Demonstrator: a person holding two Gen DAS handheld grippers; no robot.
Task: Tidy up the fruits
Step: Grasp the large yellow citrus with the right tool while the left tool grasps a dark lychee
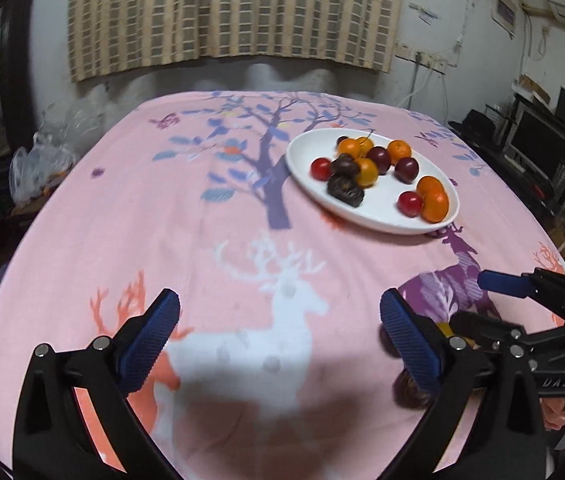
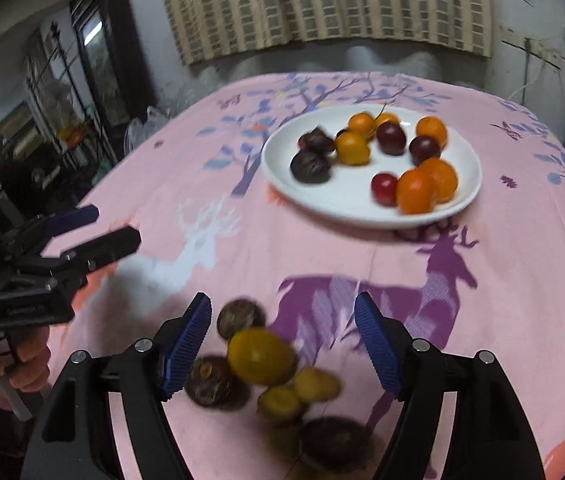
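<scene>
— Pink deer-print cloth covers the table, with a checked curtain on the wall behind. Where do you stand with the fruit?

— Midway, I judge. The white plate in the upper middle of my right view already carries oranges, red plums and dark wrinkled fruit. A loose pile waits low in that view, right between my right fingers: a yellow-orange fruit on top, smaller yellow ones and dark wrinkled ones around it.

— Are you holding anything?

— No. My right gripper is spread wide with the pile in the gap, nothing pinched. My left gripper is wide too, above bare cloth, at the lower middle of its own view.

— And next?

— I would pick one piece, likely the yellow-orange fruit since it sits highest, closing gently so it doesn't squash or roll. Then carry it to the plate.

— Which way does it point?

— It looks slightly oval, long axis running roughly left to right across the frame, but it is blurred, so I cannot say more. The plate's long axis, in the left view, slants from upper left to lower right.
</scene>
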